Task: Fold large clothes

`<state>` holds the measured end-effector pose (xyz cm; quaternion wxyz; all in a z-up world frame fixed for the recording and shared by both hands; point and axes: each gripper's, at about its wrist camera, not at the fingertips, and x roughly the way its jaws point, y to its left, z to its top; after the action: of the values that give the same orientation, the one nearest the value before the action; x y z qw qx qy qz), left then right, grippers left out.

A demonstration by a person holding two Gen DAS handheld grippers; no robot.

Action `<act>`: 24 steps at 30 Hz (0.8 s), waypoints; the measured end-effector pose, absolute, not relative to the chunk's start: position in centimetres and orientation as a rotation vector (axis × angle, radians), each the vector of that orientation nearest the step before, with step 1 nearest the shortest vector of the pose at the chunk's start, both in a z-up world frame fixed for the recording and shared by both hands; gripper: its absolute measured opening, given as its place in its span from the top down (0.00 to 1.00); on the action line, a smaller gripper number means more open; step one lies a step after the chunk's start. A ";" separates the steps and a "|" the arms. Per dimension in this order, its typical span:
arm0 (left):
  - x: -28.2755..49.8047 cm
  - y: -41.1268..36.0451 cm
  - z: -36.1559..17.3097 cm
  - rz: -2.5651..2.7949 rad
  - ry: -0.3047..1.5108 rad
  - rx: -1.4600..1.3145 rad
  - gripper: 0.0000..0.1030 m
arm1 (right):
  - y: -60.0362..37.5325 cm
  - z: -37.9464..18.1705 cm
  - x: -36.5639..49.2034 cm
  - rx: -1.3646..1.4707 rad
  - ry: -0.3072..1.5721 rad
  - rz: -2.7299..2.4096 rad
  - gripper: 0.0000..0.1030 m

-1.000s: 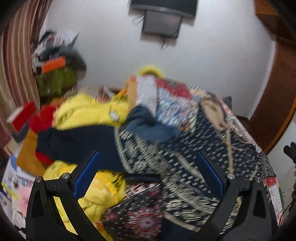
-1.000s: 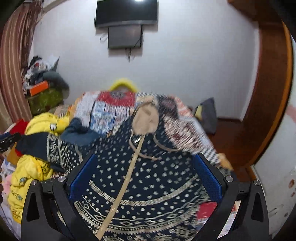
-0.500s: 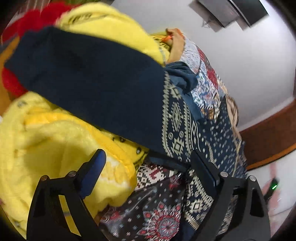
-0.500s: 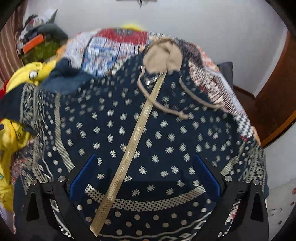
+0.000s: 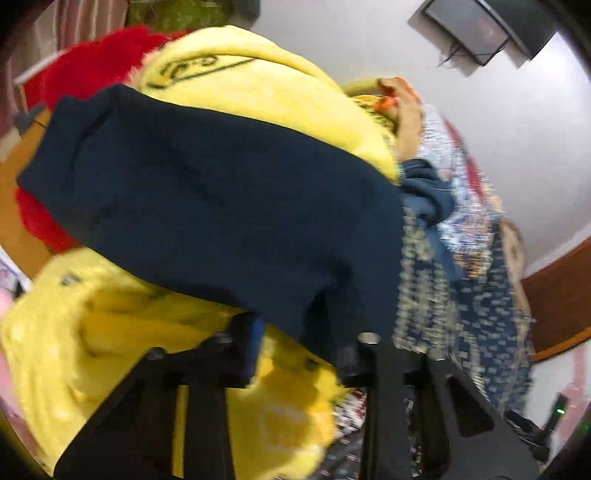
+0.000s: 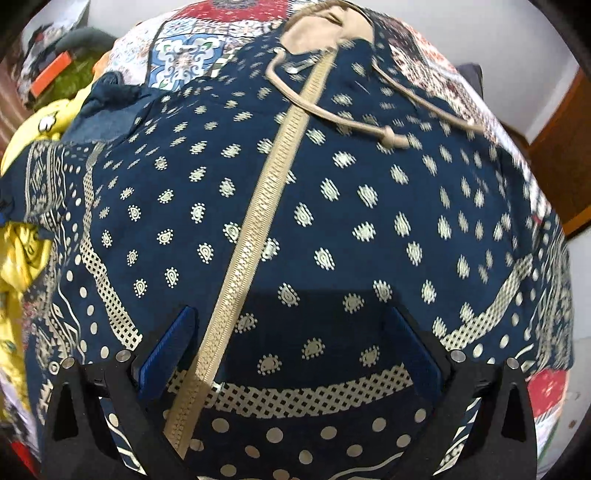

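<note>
A large navy hoodie (image 6: pixel 332 221) with cream print, a beige zip and beige drawstrings lies spread front-up on the bed. Its plain navy sleeve (image 5: pixel 221 206) stretches left over yellow clothes. My left gripper (image 5: pixel 303 332) has narrowed its jaws around the sleeve's lower edge; the fabric hides the right fingertip. My right gripper (image 6: pixel 288 343) is open, its blue pads (image 6: pixel 166 343) hovering close over the hoodie's lower front near the hem band, with the zip between them.
Yellow fleece garments (image 5: pixel 122 332) and a red one (image 5: pixel 85 70) are piled left of the hoodie. A patterned patchwork bedcover (image 6: pixel 192 48) lies beneath. A wooden door frame (image 6: pixel 561 155) stands right. A wall screen (image 5: pixel 476 29) hangs behind.
My left gripper moved in onto the navy sleeve and its jaws closed from wide open to narrow. My right gripper dropped lower and closer to the hoodie's front.
</note>
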<state>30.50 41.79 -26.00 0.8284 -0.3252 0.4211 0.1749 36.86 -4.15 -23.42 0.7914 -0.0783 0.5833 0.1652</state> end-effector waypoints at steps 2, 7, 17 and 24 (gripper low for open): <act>30.4 42.1 -25.9 0.390 0.888 -0.691 0.84 | -4.6 -23.5 36.6 -0.157 1.251 0.352 0.00; 30.3 40.9 -23.1 0.450 0.855 -0.569 0.96 | -5.3 -23.9 36.0 -0.129 1.247 0.349 0.00; 34.3 32.0 -12.3 0.360 0.728 -0.274 0.98 | -5.1 -22.9 35.9 -0.141 1.289 0.384 0.02; 38.6 21.2 -8.9 0.131 0.675 -0.179 0.98 | -8.2 -17.2 34.8 -0.129 1.076 0.359 0.01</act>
<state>38.59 21.19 -8.87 0.9375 -0.0878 0.3306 0.0642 34.82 -8.20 -17.22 0.8413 -0.0610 0.5094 0.1699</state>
